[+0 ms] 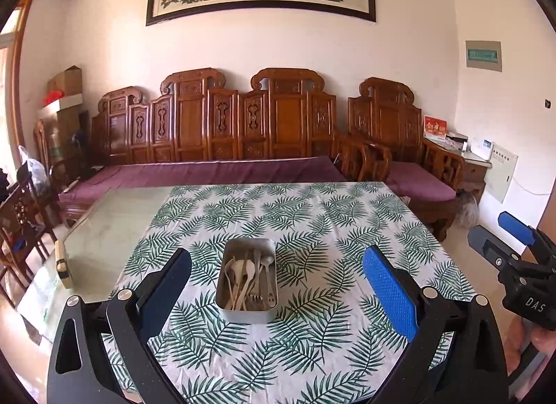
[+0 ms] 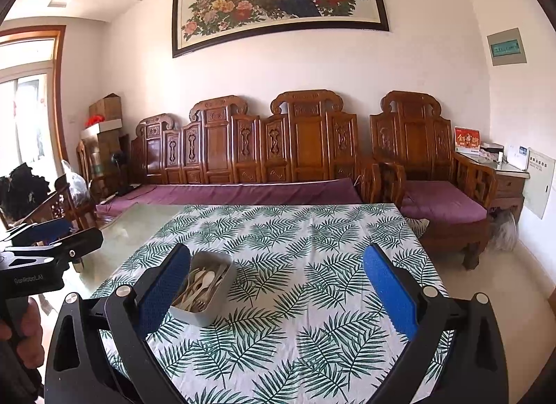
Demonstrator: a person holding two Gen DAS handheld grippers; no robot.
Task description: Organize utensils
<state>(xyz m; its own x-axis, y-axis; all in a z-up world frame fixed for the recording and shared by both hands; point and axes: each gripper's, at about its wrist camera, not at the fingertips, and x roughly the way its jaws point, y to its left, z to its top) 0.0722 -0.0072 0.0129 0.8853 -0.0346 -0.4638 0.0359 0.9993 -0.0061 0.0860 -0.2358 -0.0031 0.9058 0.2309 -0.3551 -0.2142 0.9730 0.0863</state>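
Both claws are being held wide apart and empty above the near edge of the table: the left gripper (image 1: 276, 277) is being aimed straight at the metal tin (image 1: 247, 279), which is being framed between its two fingers, while the right gripper (image 2: 276, 277) is being pointed at bare tablecloth (image 2: 312, 265), with the tin sitting off by its left finger (image 2: 163, 285). The utensils (image 1: 248, 279) are being kept all together in that tin, a loose mixed pile of pale spoons and metal forks, handles crossing, heads pointing both ways; exact count cannot be told. Nothing is being shown lying loose on the cloth. This is fitting two readings: a mixed heap waiting to be sorted out of the tin, or pieces already gathered into it. So no direction is being assumed. For any handling of the pile, a single handle is best being singled out at the top of the heap, approached along its length and pinched near mid-handle, so neighbours are not being dragged. The tin is looking light and likely to slide on cloth; bracing it with the other claw is being advised. The small pale block (image 1: 63, 263) at the table's left edge is being left out of reach paths.
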